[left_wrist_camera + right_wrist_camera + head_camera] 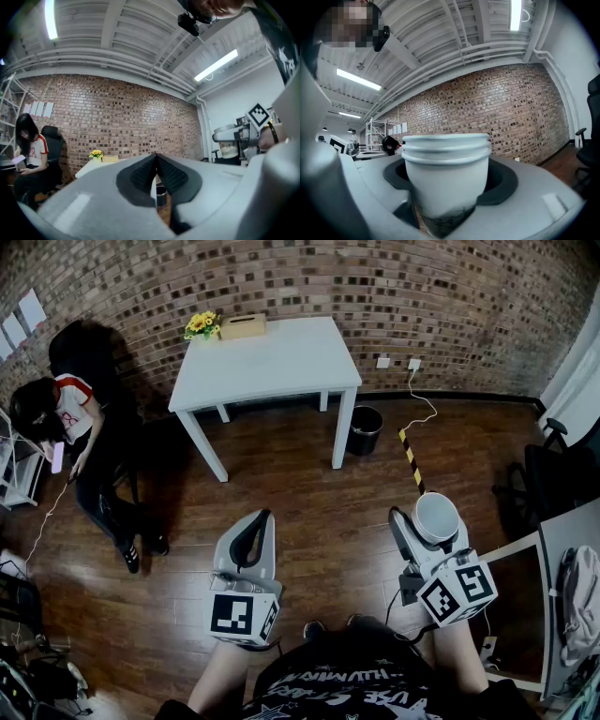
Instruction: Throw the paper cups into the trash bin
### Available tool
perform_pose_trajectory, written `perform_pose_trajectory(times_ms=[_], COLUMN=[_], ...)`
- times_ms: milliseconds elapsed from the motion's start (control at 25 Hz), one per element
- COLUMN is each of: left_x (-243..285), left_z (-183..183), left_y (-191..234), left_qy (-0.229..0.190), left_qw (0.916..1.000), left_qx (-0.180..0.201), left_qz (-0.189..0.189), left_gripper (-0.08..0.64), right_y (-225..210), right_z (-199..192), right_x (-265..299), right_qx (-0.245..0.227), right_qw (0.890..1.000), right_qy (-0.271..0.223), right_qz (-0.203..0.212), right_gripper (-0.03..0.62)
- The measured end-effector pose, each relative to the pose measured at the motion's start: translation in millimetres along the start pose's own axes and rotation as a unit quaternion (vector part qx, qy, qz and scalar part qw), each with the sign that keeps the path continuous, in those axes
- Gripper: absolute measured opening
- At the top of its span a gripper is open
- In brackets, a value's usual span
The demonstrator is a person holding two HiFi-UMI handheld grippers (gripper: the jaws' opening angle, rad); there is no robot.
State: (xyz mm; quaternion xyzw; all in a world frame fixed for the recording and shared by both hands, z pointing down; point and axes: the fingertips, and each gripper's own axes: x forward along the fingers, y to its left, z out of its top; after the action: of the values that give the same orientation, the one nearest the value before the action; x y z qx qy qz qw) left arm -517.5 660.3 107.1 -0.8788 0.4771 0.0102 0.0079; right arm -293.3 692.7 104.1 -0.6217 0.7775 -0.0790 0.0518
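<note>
Between R gripper [431,524] jaws: stacked paper cups [446,178], clamped, rims up.
Head view, not R gripper view: trash bin [365,430] by white table [272,362] leg, well apart from cups.
L gripper [156,176]: jaws together, empty.
Pose: both grippers low, side by side, aimed fwd.

Cup: white paper cup [446,178], with rolled bands stacked at its rim; I cannot tell whether more than one is nested.
Cup pose: upright, with the open mouth facing up.
Cup place: between my right jaws, which press on its sides, with the rim standing above them.
Bin: black round bin [364,430], upright, with an open top.
Bin place: on the floor ahead of both my pairs of jaws and well apart from them. It shows small through the slit of my left jaws.
</note>
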Motion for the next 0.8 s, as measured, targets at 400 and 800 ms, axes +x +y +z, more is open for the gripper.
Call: perform_pose_trajectory(times_ms=[400,800], left_x=[17,109], left_z=[4,-18], left_y=[7,10], left_qy=[-0.011,0.004], left_qw=[0.9999,0.9996], left_qx=[0.003,0.024], left_qz=[-0.004,0.013], left_gripper=[0.005,0.005], right_y=[-20,-99], right_z=[7,-8], right_x=[11,92], right_qx=[-0.011,0.009], right_qw=[1.0,1.0], right_qy=[-0.014,-0.027], right_qz=[-0.016,0.009], right_gripper=[0.353,0.353])
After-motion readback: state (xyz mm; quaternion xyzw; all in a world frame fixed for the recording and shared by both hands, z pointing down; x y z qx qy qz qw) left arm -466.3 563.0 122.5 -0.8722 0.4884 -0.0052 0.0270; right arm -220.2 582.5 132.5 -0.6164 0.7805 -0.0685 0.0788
